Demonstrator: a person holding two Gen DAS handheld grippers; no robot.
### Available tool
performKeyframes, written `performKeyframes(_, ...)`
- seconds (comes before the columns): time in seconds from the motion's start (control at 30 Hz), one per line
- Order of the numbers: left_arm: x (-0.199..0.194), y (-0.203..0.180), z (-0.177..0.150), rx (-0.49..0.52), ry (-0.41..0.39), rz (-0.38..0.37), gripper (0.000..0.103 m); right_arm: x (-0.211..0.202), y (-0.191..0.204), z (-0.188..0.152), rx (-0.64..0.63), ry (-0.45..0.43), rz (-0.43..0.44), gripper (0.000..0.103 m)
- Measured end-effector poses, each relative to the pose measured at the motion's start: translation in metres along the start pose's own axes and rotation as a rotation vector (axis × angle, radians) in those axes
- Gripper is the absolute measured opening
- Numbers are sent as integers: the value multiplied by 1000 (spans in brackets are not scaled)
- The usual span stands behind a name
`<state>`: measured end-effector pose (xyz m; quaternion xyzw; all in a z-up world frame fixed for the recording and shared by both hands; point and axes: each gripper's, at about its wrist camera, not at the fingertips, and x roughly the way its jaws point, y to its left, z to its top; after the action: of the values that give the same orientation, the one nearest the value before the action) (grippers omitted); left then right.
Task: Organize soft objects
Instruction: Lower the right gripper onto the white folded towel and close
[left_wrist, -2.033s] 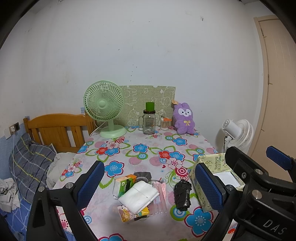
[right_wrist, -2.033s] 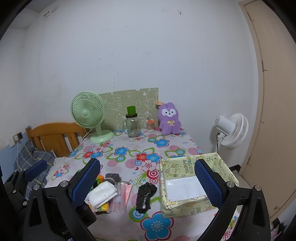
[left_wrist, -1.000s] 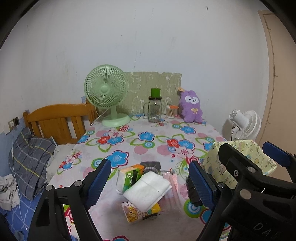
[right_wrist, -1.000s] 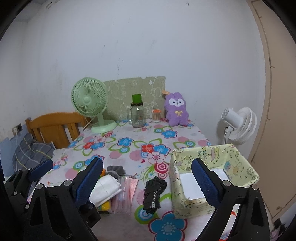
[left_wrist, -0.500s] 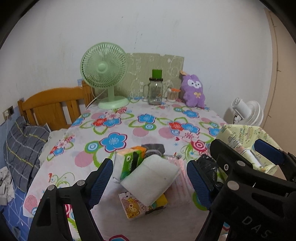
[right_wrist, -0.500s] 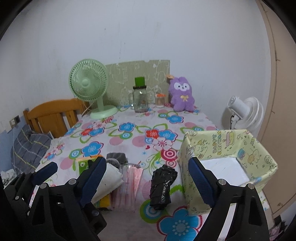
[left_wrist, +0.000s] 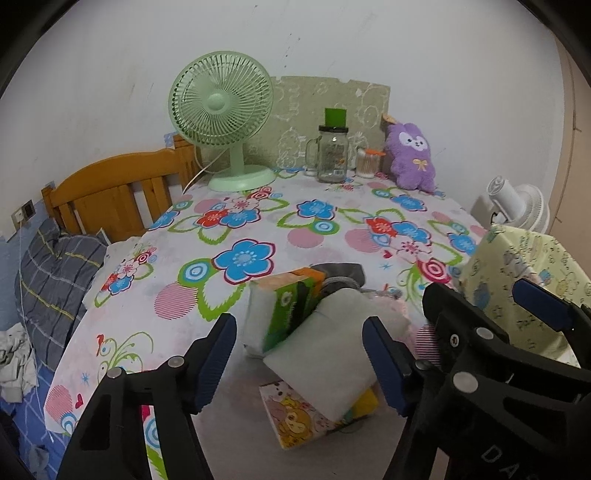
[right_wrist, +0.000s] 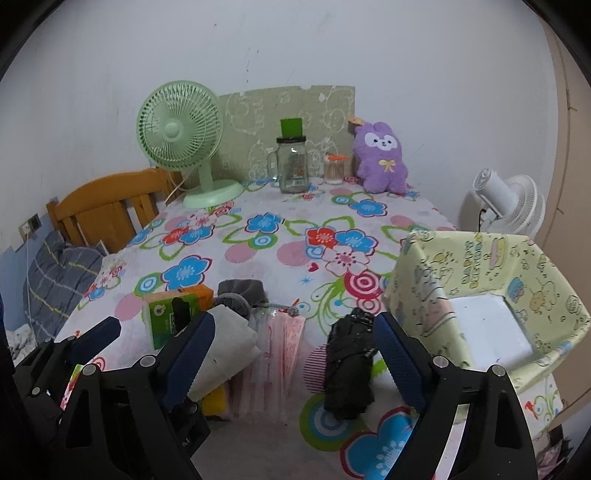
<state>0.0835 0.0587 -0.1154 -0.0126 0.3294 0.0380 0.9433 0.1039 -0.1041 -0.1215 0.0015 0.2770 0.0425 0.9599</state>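
Note:
A pile of soft packs lies near the front of the flowered table. A white soft pack (left_wrist: 332, 350) lies on top, over a cartoon-printed tissue pack (left_wrist: 291, 417). A green and orange tissue pack (left_wrist: 284, 306) stands beside it, with grey cloth (left_wrist: 340, 273) behind. My left gripper (left_wrist: 299, 354) is open, its jaws either side of the white pack. My right gripper (right_wrist: 291, 358) is open above a pink packet (right_wrist: 284, 354), with a black crumpled bag (right_wrist: 349, 365) by its right finger. A yellow-green patterned box (right_wrist: 491, 280) stands at the right.
At the table's far edge stand a green fan (left_wrist: 221, 114), a glass jar with a green lid (left_wrist: 332, 151), a small jar (left_wrist: 367, 166) and a purple plush rabbit (left_wrist: 410, 155). A wooden headboard (left_wrist: 110, 192) is left, a white fan (right_wrist: 506, 203) right.
Both grippers have moved forward and down toward the pile. The left jaws now frame the white pack. The right gripper has closed in on the pink packet and black bag.

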Motion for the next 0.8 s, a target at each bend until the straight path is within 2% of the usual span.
performKeyframes(0.33, 28, 17, 8, 12, 14, 32, 68, 27, 10, 3, 3, 51, 17, 89)
performKeyframes(0.53, 42, 17, 12, 33, 24, 9, 64, 40, 14, 7, -1, 75, 14, 89)
performKeyframes(0.73, 51, 16, 12, 39, 39, -10, 50, 52, 16, 7, 2, 99, 15, 89)
performKeyframes(0.8, 53, 14, 11, 36, 51, -22, 39, 54, 18, 7, 1, 106, 17, 89)
